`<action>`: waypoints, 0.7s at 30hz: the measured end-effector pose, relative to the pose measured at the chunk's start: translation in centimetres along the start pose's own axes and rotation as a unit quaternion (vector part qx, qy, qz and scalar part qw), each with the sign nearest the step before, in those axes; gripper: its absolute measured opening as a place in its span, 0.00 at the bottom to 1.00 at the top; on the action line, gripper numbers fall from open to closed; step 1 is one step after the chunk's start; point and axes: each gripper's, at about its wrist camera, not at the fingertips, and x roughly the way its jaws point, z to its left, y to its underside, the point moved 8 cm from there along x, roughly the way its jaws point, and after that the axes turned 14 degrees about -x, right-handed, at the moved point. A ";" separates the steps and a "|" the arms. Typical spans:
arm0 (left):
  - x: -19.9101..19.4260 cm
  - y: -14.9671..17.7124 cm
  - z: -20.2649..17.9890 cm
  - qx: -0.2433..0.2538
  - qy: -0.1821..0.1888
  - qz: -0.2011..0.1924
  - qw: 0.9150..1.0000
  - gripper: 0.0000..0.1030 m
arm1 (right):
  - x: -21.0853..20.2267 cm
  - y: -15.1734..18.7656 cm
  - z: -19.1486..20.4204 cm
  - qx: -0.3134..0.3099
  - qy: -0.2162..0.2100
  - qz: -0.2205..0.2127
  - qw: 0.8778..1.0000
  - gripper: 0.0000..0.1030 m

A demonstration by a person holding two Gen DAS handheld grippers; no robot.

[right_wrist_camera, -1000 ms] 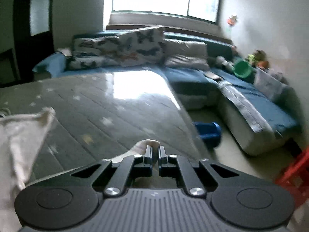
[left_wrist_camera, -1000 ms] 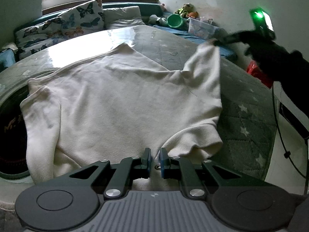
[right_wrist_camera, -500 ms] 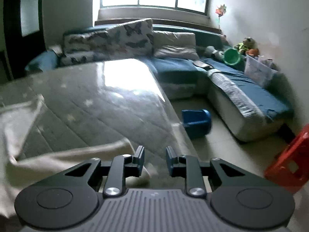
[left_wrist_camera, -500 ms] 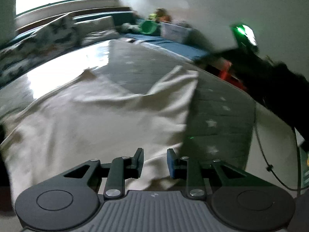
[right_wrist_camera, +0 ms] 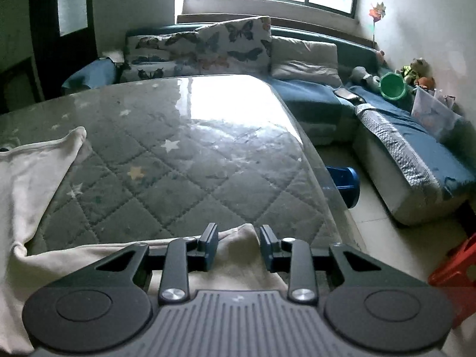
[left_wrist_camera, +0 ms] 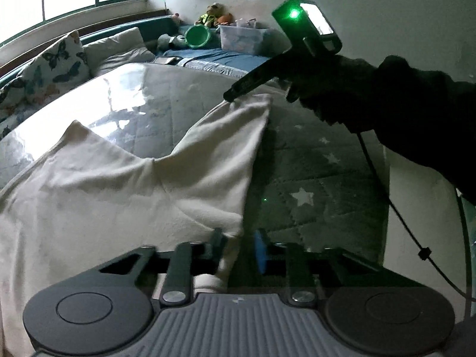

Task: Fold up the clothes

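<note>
A cream sweater (left_wrist_camera: pixel 119 196) lies spread on the quilted star-patterned table (left_wrist_camera: pixel 321 160). My left gripper (left_wrist_camera: pixel 238 245) is open at the sweater's near right corner, with cloth lying between the jaws. In the left wrist view my right gripper (left_wrist_camera: pixel 230 96) hangs over the far right corner of the sweater, its tip touching the cloth. In the right wrist view my right gripper (right_wrist_camera: pixel 238 245) is open, and that corner of the sweater (right_wrist_camera: pixel 235 247) lies flat between and under the jaws. A far point of the sweater (right_wrist_camera: pixel 44 160) shows at the left.
The glossy table (right_wrist_camera: pixel 208 160) ends close on the right, with a blue stool (right_wrist_camera: pixel 345 184) and a red stool (right_wrist_camera: pixel 455 264) on the floor beyond. A blue sofa (right_wrist_camera: pixel 401 136) with butterfly cushions, toys, a green bowl and a clear box wraps the back and right.
Both grippers were shut on sweater corners a second ago and have opened. The right sleeve corner dropped onto the table. The left gripper swung right along the near edge.
</note>
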 end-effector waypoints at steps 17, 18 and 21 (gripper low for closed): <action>-1.5 0.7 -0.5 0.008 0.025 -0.003 1.000 0.21 | -2.1 0.3 0.2 0.001 0.013 -0.022 1.000 0.22; -1.8 0.6 -0.5 0.008 0.024 -0.007 1.000 0.23 | -2.8 0.7 0.5 -0.001 0.006 -0.022 1.000 0.22; -2.9 0.2 -0.3 -0.006 0.026 -0.020 0.999 0.29 | -4.2 2.1 1.4 -0.016 -0.005 -0.021 1.000 0.23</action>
